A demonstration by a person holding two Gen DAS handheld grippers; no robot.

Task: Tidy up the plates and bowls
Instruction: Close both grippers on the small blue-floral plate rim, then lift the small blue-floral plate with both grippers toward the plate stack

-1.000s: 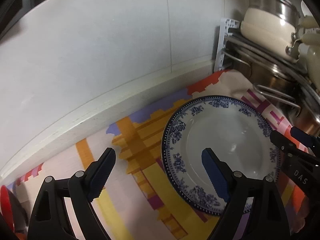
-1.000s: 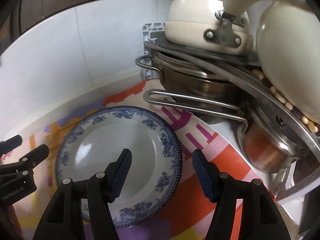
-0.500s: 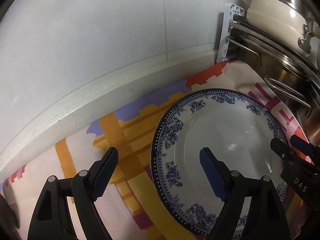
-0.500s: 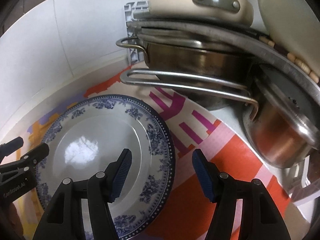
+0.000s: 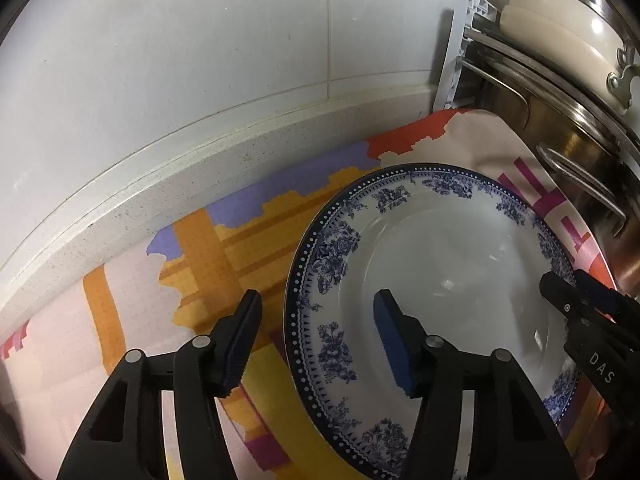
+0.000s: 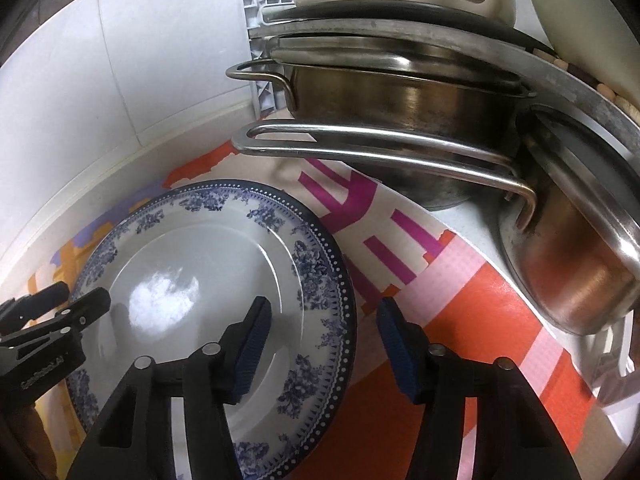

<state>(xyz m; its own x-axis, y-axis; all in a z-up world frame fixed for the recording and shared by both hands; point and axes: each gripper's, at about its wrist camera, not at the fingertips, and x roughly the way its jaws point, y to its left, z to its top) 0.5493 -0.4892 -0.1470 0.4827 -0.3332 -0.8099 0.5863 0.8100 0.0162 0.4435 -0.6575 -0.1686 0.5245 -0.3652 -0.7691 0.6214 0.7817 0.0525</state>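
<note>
Surface: patterned mat (image 5: 208, 248) laid against white wall.
Plate: blue-and-white plate (image 5: 440, 256) laid flat on mat.
Left gripper (image 5: 316, 336): spread, straddling plate rim.
Right gripper (image 6: 324, 344): spread, straddling opposite rim.
Side: steel pots (image 6: 384, 96) stacked.

A patterned cloth (image 5: 208, 248) covers the bench beside stacked steel pots (image 6: 384, 96), a cream pot (image 5: 560, 40) on top, white tiled wall (image 5: 200, 60) behind.

1 plate (image 5: 452, 256), 1 patterned mat (image 5: 208, 248), 2 steel pots (image 6: 384, 96), 1 cream pan (image 5: 560, 36)
</note>
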